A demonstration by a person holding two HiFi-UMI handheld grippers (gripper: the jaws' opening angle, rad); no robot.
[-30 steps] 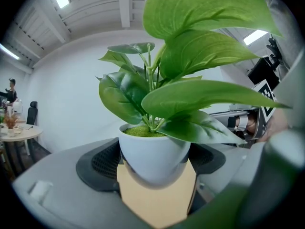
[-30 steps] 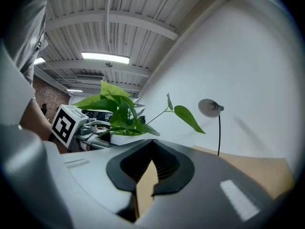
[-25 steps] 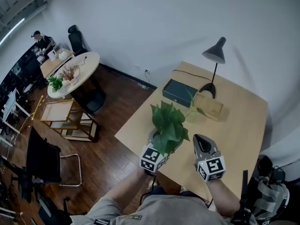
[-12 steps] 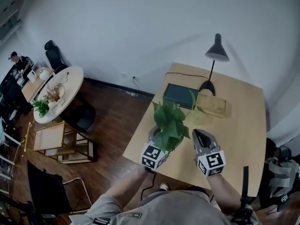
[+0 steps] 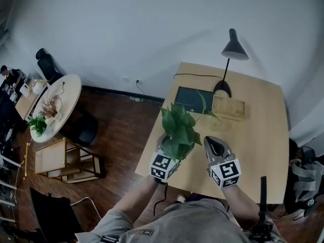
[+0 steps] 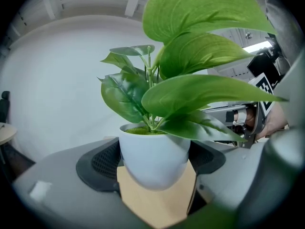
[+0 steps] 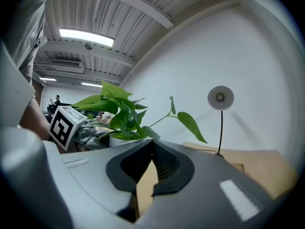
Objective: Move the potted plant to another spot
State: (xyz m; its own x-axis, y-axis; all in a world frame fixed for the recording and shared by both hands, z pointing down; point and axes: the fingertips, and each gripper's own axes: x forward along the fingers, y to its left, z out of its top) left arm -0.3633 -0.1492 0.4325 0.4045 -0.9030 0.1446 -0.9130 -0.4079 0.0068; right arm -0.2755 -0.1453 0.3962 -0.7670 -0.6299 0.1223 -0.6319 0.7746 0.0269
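The wooden tabletop (image 5: 258, 151) lies a little lower and more to the right in the head view than a second ago. The potted plant (image 5: 177, 130) has kept its place near the tabletop's front left corner. It has a rounded white pot, broad glossy green leaves and one long trailing stem. From above the leaves hide most of the pot, and whether its base touches the wood cannot be told. The left hand-held gripper (image 6: 153, 175) grasps the pot on both sides. The right hand-held gripper (image 7: 151, 168) is clenched on nothing, just beside the plant.
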